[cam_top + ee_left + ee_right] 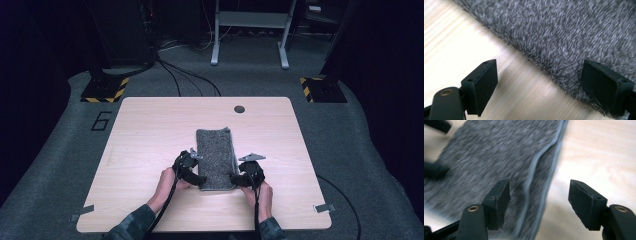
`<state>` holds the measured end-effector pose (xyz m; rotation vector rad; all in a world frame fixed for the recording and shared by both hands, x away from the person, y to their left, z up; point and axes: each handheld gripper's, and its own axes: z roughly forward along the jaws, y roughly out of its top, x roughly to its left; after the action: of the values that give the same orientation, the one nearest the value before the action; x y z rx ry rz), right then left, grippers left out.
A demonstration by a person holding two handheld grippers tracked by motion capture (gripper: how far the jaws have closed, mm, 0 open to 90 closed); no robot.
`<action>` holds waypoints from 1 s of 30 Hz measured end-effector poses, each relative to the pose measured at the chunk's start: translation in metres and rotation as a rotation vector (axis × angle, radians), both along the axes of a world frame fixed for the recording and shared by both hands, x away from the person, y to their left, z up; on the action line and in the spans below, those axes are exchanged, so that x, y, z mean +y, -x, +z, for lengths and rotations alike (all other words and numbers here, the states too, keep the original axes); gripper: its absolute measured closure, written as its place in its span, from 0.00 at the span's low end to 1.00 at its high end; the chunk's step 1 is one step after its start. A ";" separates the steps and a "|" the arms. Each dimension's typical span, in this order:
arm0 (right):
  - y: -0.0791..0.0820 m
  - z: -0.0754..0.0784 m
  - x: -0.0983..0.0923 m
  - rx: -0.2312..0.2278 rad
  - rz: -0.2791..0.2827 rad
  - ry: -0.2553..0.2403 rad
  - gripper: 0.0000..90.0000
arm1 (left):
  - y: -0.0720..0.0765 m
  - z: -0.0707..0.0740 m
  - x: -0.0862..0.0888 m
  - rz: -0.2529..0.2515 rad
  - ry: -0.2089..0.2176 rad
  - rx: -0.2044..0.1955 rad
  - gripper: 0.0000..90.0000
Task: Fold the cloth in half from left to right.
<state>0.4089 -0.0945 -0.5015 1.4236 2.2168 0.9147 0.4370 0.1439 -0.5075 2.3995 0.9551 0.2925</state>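
Towel (215, 157), grey and fleecy, folded into a long narrow strip, lies flat on the near half of a pale wooden table (150, 135), its length running away from the person, its near end just short of the two hands. In the right gripper view its layered edges, trimmed in a lighter binding, stack along one long side. The left gripper (194, 176) sits at the towel's near left corner with its jaws spread wide; in the left gripper view one pad stands over bare wood and the other over the pile at the towel's edge, neither pressing on the cloth. The right gripper (239, 178) sits at the near right corner, jaws parted and gripping nothing; one jaw stands over the fleece, the other over the tabletop, with the bound edge between them. The left hand (167, 184) and the right hand (260, 192) come in from the table's near edge, sleeves dark and patterned.

The tabletop is light wood grain with rounded corners, a round dark grommet (239, 109) near its far edge and tape tabs at the near corners. Grey carpet surrounds it, marked with the numeral 6 (101, 120). Farther back, black cables (185, 75) trail across the floor, hazard-striped stand bases (105, 90) flank the table, and a pale metal frame (250, 35) stands in the dim room.
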 end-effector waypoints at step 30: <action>-0.014 0.004 -0.026 0.023 0.040 -0.053 0.18 | -0.012 0.007 0.025 0.056 0.083 0.027 0.11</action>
<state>0.4224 -0.1202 -0.4971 1.4246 2.2614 0.9814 0.4487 0.1687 -0.5002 2.3099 1.0276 0.2370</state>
